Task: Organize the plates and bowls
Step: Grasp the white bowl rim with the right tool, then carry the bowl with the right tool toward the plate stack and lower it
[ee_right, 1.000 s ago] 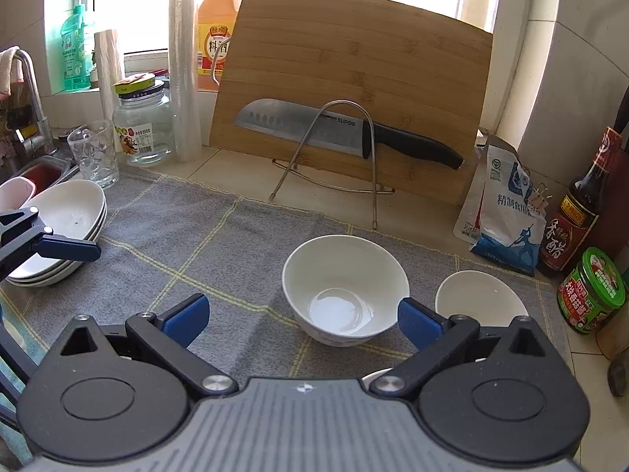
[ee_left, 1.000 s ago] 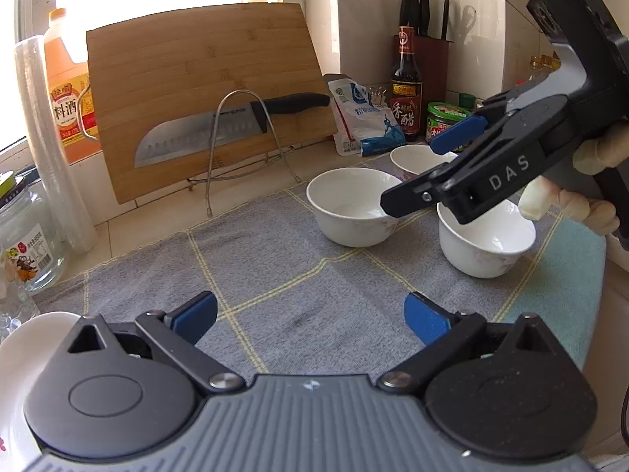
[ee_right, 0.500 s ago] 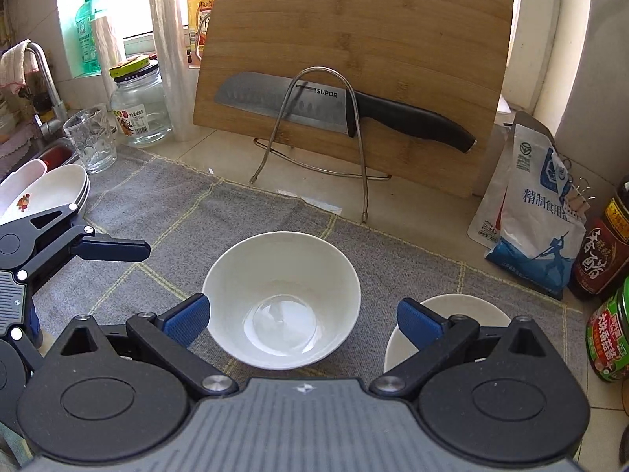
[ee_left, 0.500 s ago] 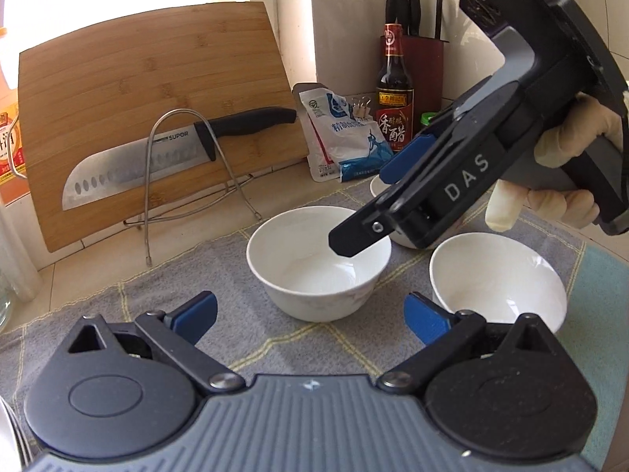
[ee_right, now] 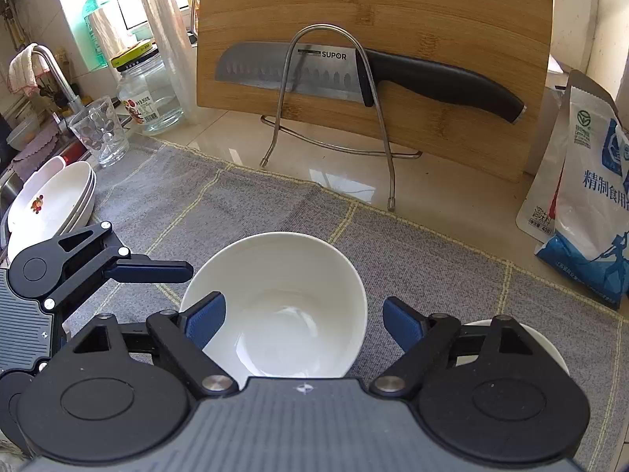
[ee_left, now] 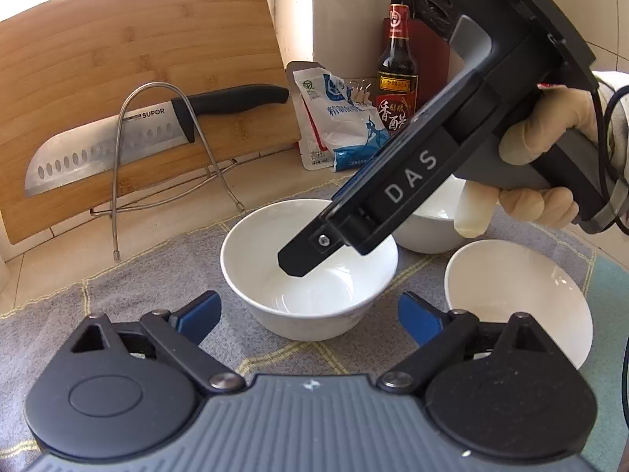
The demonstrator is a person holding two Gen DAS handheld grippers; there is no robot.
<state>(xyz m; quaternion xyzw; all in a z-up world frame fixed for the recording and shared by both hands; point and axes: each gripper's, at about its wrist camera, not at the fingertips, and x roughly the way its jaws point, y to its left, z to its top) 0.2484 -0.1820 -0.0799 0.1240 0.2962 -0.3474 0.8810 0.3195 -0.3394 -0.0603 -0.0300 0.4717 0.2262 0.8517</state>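
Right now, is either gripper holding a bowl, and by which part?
Nothing is held. The right gripper, jaws just closing, straddles the near rim of the middle white bowl without pressing on it; the left gripper is open before that bowl.

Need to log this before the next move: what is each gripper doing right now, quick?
Left gripper: open, holding nothing, jaws just been closing.
Right gripper: open, one finger inside the white bowl, jaws just been closing, nothing gripped.

Bright daylight pours in from the window (ee_right: 118, 8) behind the board (ee_right: 373, 19), blown out to white there (no detail at all). Glare glints in the bowl (ee_right: 275, 306) and on the tiled table (ee_right: 346, 188). Shadows are soft; fisheye bends the edges, corners go dark.
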